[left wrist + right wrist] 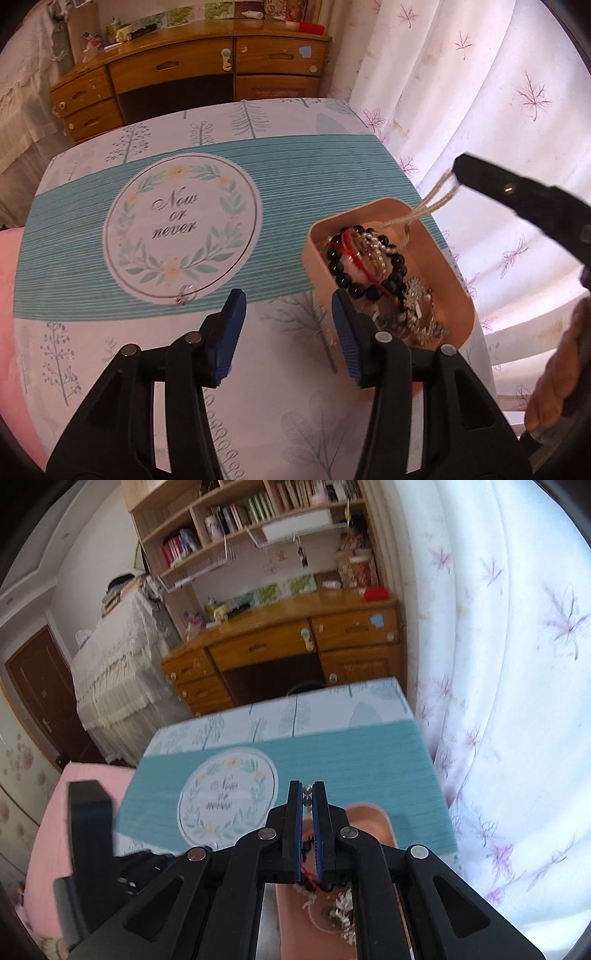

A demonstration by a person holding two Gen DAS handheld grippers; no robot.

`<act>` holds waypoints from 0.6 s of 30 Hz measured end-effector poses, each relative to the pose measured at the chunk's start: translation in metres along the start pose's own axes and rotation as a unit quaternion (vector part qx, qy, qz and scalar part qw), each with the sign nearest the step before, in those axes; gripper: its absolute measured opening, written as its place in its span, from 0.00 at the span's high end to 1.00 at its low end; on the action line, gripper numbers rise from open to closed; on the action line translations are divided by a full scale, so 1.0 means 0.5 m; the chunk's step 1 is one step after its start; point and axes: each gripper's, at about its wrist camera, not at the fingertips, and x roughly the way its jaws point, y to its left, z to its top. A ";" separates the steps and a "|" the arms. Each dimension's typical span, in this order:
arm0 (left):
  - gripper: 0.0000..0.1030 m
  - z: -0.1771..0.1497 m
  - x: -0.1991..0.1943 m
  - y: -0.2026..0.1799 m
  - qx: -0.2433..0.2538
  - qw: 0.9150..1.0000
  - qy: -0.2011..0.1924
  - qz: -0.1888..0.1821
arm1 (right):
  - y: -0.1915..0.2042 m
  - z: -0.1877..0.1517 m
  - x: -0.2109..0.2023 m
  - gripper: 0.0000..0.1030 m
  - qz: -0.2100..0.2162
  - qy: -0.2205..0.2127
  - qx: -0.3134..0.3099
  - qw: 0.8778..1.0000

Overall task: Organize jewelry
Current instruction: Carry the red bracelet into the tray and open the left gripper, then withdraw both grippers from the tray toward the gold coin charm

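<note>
**Chain lifting out of the tray**

The left gripper [288, 332], nearest the left wrist lens, is hovering with its blue-padded fingers [231, 332] spread wide and holding nothing, one pad covering the near rim of the peach-coloured rounded plastic tray [458, 295]. The right gripper [307, 812] is pinching a thin pale-gold chain necklace [436, 201] that is stretching taut from the tray; in its own view only small beads are showing between the pressed-together pads. A black bead bracelet [369, 266], red cord and silvery pieces are lying tangled inside, individual items hard to separate. A small ring-like trinket [184, 295] is resting on the tree-printed teal tablecloth [288, 177], too blurred to identify.
</note>
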 end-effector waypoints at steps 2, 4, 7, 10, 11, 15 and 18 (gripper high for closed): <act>0.56 -0.019 -0.013 0.013 -0.004 1.000 -0.002 0.004 | 0.000 -0.018 0.024 0.95 -0.004 0.018 0.003 1.000; 0.56 -0.039 -0.025 0.019 -0.006 1.000 -0.005 0.005 | 0.001 -0.038 0.041 0.94 -0.005 0.029 0.007 1.000; 0.56 -0.073 -0.048 0.031 -0.018 1.000 -0.016 0.012 | 0.006 -0.072 0.051 0.94 -0.005 0.037 0.006 0.999; 0.56 -0.103 -0.060 0.042 -0.034 0.999 -0.018 0.011 | 0.022 -0.119 0.044 0.94 -0.006 0.042 -0.003 0.999; 0.56 -0.115 -0.066 0.046 -0.038 0.999 -0.020 0.014 | 0.028 -0.137 0.042 0.94 -0.007 0.046 -0.009 0.999; 0.56 -0.153 -0.080 0.060 -0.047 0.998 -0.023 0.030 | 0.062 -0.198 0.027 0.94 -0.005 0.058 -0.025 0.998; 0.56 -0.180 -0.087 0.072 -0.056 0.998 -0.018 0.034 | 0.086 -0.242 0.011 0.94 0.008 0.069 -0.026 0.997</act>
